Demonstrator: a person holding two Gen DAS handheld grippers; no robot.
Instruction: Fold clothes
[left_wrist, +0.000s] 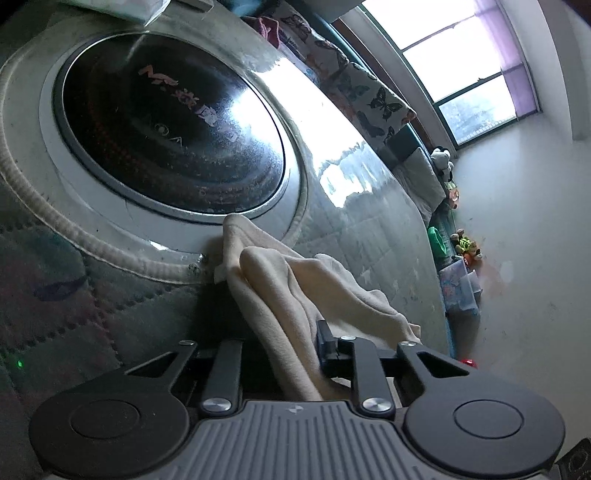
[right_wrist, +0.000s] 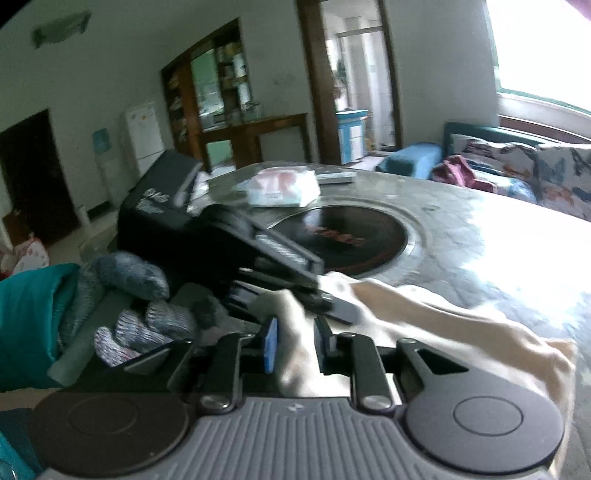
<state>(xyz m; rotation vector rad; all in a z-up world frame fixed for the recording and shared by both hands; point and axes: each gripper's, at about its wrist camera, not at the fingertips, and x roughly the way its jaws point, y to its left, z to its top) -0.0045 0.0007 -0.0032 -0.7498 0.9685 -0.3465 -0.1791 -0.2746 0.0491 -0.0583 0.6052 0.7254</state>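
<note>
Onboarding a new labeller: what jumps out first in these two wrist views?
The cream cloth first: it runs up from between the left gripper fingers, and in the right wrist view the right gripper pinches it too. Behind it, the round black glass disc set into the table fills the upper left of the left view. A gloved hand sits at the left of the right view.

Round table (left_wrist: 362, 206), inset cooktop (left_wrist: 166, 129), tissue pack (right_wrist: 282, 187)
</note>
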